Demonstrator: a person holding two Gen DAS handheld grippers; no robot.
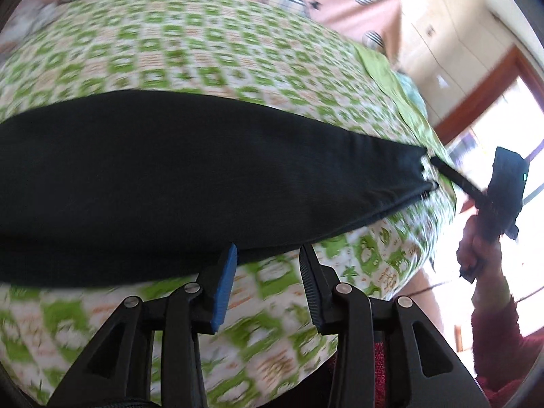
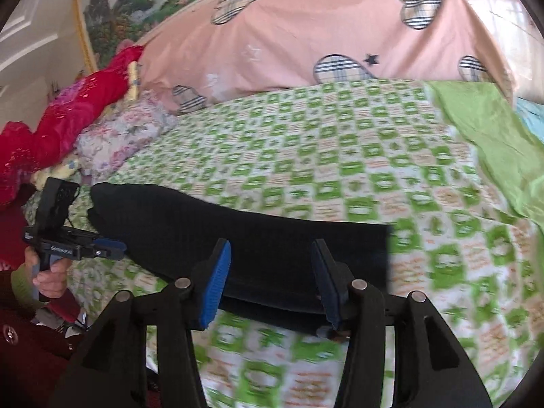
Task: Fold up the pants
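Black pants (image 1: 170, 170) lie folded lengthwise as a long strip across the green-and-white bedsheet (image 1: 204, 44). In the left wrist view my left gripper (image 1: 268, 251) is open at the strip's near edge, and only sheet shows between its fingers. My right gripper (image 1: 430, 173) is at the strip's narrow right end. In the right wrist view the pants (image 2: 272, 231) run from the left to a square end on the right. My right gripper (image 2: 272, 248) is open over them, pads clear of the cloth. My left gripper (image 2: 112, 248) sits beside the pants' left end.
A pink quilt with checked hearts (image 2: 306, 34) is heaped along the back of the bed. Red cloth (image 2: 68, 119) and a floral pillow (image 2: 119, 136) lie at the left, a green cloth (image 2: 482, 129) at the right. A hand (image 1: 476, 244) in a red sleeve holds the right gripper.
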